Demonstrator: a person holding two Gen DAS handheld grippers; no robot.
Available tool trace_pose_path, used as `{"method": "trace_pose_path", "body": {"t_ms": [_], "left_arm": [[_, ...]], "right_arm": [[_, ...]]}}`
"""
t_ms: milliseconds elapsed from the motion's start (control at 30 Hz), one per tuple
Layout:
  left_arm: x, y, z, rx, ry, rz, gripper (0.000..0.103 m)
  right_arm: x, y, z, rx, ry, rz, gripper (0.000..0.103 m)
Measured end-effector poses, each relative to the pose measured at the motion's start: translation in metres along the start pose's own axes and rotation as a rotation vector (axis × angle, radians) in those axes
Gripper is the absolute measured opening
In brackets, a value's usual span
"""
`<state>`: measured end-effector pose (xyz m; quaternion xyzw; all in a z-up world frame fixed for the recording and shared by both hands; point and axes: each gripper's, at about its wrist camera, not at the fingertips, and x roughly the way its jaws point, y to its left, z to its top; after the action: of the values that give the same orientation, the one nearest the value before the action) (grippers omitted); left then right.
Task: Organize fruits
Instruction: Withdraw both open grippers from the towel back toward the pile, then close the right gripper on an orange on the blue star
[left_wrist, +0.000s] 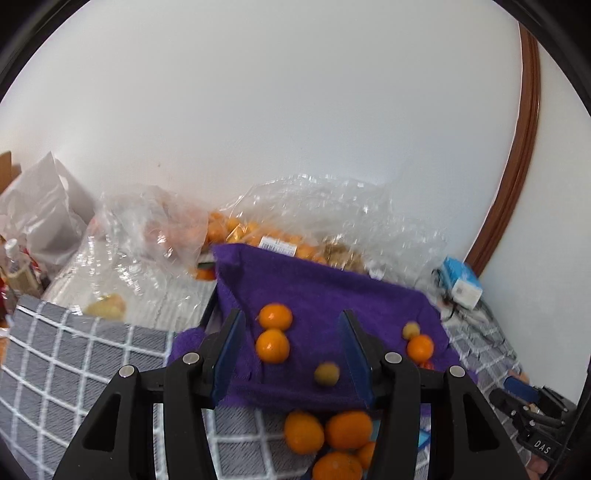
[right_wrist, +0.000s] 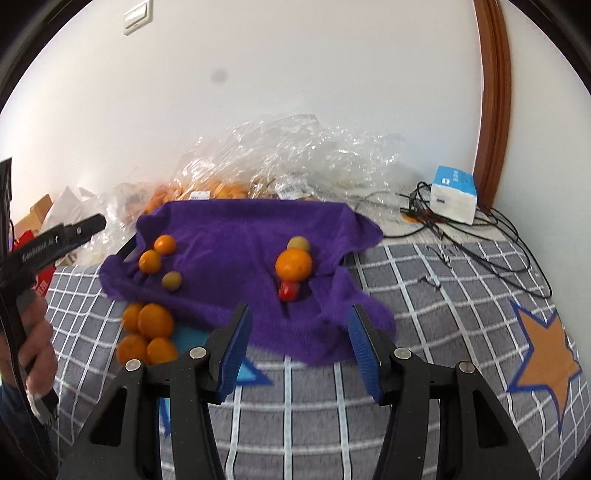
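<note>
White wall backs a bed-like surface covered by a grey blanket with a white grid pattern (right_wrist: 424, 295), and on it lies the landmark, a crumpled purple terry towel (right_wrist: 236, 236). On the towel's left part sit two small orange mandarins (right_wrist: 157, 253) touching each other, with a dull yellow-green round fruit (right_wrist: 171, 280) just beside them. On the towel's right part a larger orange (right_wrist: 293, 264) rests between a second yellow-green fruit (right_wrist: 298, 243) behind it and a small red fruit (right_wrist: 288, 291) in front, all three touching or nearly so. Off the towel's near left corner, a cluster of four oranges (right_wrist: 147, 334) lies on the blanket. Behind the towel are crinkled clear plastic bags (right_wrist: 295, 155) holding more orange fruit. To the towel's right, near a brown wooden door frame (right_wrist: 495, 92), stands a blue-and-white carton (right_wrist: 452, 195) among tangled black cables (right_wrist: 491, 236). An orange star with a blue border (right_wrist: 546, 354) is printed on the blanket, right of the towel. The left gripper (left_wrist: 291, 354) hovers over the towel's near edge, its blue-padded jaws parted with nothing pressed between them; a person's hand (right_wrist: 37, 350) grips its handle. The right gripper (right_wrist: 299, 347) hangs above the towel's near edge, its jaws likewise spread and empty.
</note>
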<state>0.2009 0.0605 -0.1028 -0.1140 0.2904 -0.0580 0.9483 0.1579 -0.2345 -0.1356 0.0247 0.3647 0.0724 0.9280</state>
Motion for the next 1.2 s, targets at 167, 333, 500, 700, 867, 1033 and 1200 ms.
{"method": "trace_pose_path", "body": {"t_ms": [167, 333, 500, 700, 867, 1033, 1200], "left_arm": [[-0.024, 0.007, -0.026, 0.082, 0.07, 0.048, 0.05], [-0.033, 0.035, -0.062, 0.116, 0.122, 0.154, 0.05], [-0.031, 0.061, -0.084, 0.087, 0.2, 0.201, 0.05], [-0.025, 0.079, -0.095, 0.042, 0.25, 0.251, 0.05], [-0.03, 0.091, -0.095, -0.019, 0.243, 0.251, 0.053], [-0.034, 0.097, -0.097, -0.058, 0.235, 0.242, 0.055], [-0.034, 0.095, -0.098, -0.046, 0.237, 0.254, 0.056]], "right_arm": [[-0.009, 0.004, -0.009, -0.017, -0.005, -0.009, 0.054], [-0.002, 0.014, -0.017, -0.004, 0.021, 0.025, 0.052], [0.006, 0.031, -0.024, -0.017, 0.052, 0.048, 0.052], [0.014, 0.053, -0.03, -0.051, 0.071, 0.062, 0.052], [0.021, 0.068, -0.028, -0.063, 0.09, 0.096, 0.049], [0.033, 0.087, -0.03, -0.094, 0.115, 0.121, 0.045], [0.044, 0.103, -0.034, -0.138, 0.145, 0.136, 0.041]]}}
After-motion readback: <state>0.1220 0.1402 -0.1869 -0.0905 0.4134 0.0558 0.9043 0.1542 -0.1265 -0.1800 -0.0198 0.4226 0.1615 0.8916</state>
